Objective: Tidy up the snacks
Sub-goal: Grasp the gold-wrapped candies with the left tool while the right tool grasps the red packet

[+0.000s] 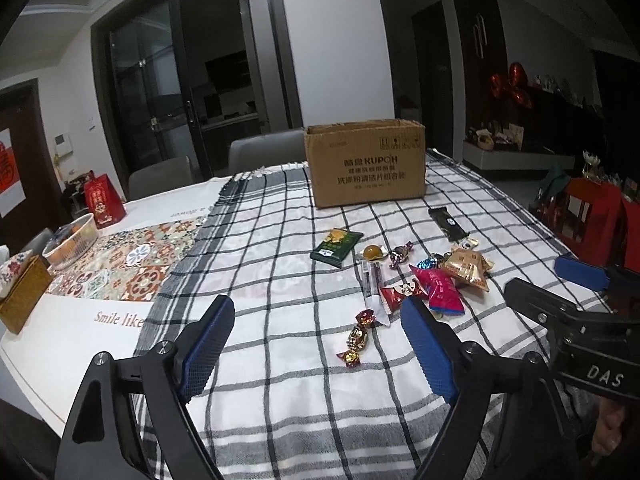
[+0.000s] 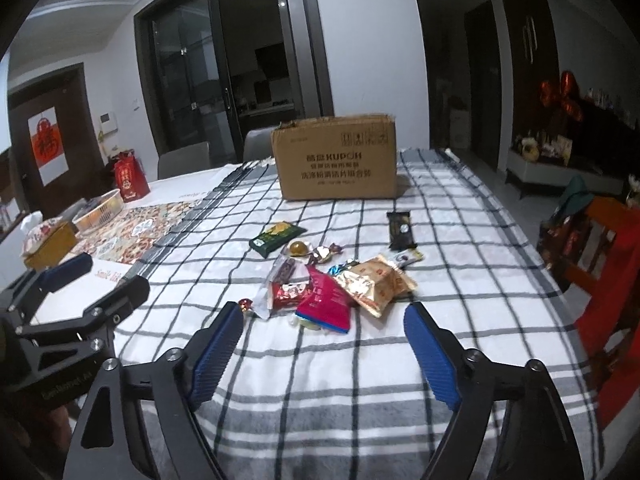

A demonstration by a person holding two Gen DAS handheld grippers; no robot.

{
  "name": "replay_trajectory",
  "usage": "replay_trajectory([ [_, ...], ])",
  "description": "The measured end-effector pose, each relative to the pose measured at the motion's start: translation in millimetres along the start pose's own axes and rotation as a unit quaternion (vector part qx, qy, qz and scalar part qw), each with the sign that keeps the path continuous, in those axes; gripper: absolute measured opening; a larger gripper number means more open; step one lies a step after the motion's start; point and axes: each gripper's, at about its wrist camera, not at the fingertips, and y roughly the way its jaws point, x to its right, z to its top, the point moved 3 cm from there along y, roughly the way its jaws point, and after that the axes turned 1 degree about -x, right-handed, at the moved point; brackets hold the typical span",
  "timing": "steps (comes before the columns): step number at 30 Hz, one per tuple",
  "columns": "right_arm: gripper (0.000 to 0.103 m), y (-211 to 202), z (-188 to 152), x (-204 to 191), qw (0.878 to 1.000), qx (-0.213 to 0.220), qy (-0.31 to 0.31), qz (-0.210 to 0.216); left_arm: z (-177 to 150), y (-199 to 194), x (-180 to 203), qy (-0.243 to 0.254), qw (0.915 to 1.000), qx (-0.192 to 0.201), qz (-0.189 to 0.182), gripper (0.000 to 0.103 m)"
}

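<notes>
Several wrapped snacks lie loose on the checked cloth [image 1: 280, 240]: a green packet [image 1: 337, 245], a black packet [image 1: 448, 222], a pink packet [image 1: 440, 290], a gold packet [image 1: 466, 266] and a red-gold twisted candy [image 1: 357, 338]. Behind them stands an open-topped cardboard box [image 1: 364, 162]. My left gripper [image 1: 318, 308] is open above the cloth, the twisted candy just ahead between its finger lines, untouched. My right gripper [image 2: 324, 310] is open, short of the pink packet [image 2: 326, 304] and gold packet [image 2: 376, 284]. Each gripper shows in the other's view, beside it.
At the left of the table sit a patterned runner [image 1: 120, 264], a white basket [image 1: 72, 240], a tissue box [image 1: 20, 284] and a red gift bag [image 1: 104, 200]. Grey chairs [image 1: 264, 152] stand behind the table. A red chair [image 2: 608, 280] stands off the right edge.
</notes>
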Motion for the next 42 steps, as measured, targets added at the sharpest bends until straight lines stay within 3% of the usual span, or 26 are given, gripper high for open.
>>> replay_trajectory([
  [7,0.068,41,-1,5,0.998,-0.052,0.029,0.016,-4,35,8,0.016,0.9986,-0.043,-0.025,0.075],
  [19,0.061,96,-8,5,0.993,-0.102,0.042,0.032,-24,91,16,0.013,0.9911,-0.116,-0.064,0.059],
  [37,0.054,140,-2,10,0.991,-0.125,0.039,0.01,-40,138,24,-0.018,0.977,-0.18,-0.113,0.032],
  [42,0.051,143,-4,9,0.991,-0.128,0.033,0.006,-39,141,24,-0.024,0.9778,-0.177,-0.111,0.023],
])
